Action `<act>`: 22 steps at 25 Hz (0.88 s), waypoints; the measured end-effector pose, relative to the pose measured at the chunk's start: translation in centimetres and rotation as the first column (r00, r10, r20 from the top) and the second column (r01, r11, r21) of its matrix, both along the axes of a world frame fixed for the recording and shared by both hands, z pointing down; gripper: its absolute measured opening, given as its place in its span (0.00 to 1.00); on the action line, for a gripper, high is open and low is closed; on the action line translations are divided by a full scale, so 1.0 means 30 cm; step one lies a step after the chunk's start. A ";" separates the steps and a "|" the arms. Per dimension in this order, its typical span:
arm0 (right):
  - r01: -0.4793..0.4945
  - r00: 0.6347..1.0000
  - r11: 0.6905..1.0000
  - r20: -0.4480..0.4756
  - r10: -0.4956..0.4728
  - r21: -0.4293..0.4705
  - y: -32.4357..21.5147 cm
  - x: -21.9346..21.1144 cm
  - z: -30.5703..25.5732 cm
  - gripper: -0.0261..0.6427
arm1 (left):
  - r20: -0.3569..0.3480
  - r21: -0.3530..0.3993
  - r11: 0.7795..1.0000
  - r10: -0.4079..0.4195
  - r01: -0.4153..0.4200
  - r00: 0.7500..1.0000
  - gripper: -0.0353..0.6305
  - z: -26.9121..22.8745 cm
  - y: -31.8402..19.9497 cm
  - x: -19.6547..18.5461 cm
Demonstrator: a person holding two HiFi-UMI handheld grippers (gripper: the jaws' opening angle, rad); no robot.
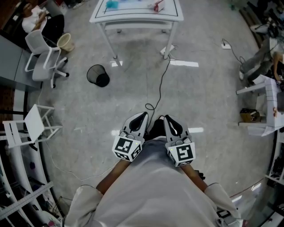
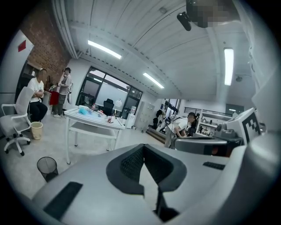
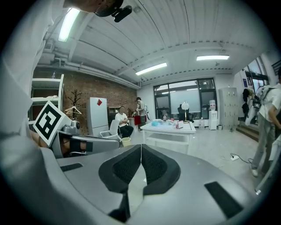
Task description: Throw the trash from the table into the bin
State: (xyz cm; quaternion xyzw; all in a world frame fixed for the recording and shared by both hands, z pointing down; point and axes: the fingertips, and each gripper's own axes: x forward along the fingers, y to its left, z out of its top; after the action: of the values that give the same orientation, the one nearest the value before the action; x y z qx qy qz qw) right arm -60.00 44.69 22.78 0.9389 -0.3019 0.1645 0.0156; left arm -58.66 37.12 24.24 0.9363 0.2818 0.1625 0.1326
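Left tongs and right tongs, side by side, both closed and empty. Well ahead of them stands the white rectangular worktop, carrying a blue piece of trash and a red-and-white piece. The round black wire-mesh bin stands ahead and left of the left tongs, nearer than the worktop and well apart from it.

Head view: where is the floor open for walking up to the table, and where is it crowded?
Open: the floor between the black bin and the cable, up to the white table; also right of the cable. Crowded: the left edge with chairs and the right edge with desks.
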 end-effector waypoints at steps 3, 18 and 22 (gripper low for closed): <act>-0.016 1.000 1.000 0.021 0.016 0.006 0.040 0.047 0.010 0.07 | -0.014 -0.047 0.998 -0.033 0.033 0.999 0.06 -0.019 0.008 0.058; 0.098 0.995 0.994 -0.021 -0.097 0.042 0.202 0.684 -0.022 0.07 | -0.088 -0.049 0.996 -0.073 0.069 0.993 0.06 -0.096 0.228 0.678; 0.138 0.990 0.989 0.002 -0.139 0.054 0.258 0.797 -0.001 0.07 | -0.126 0.064 0.998 0.009 -0.001 0.992 0.06 -0.082 0.381 0.757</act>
State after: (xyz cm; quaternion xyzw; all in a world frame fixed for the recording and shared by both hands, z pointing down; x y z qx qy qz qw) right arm -36.08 52.43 22.76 0.9152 -0.3708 0.1577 0.0007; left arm -35.94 48.55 21.77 0.9477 0.2865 0.1125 0.0841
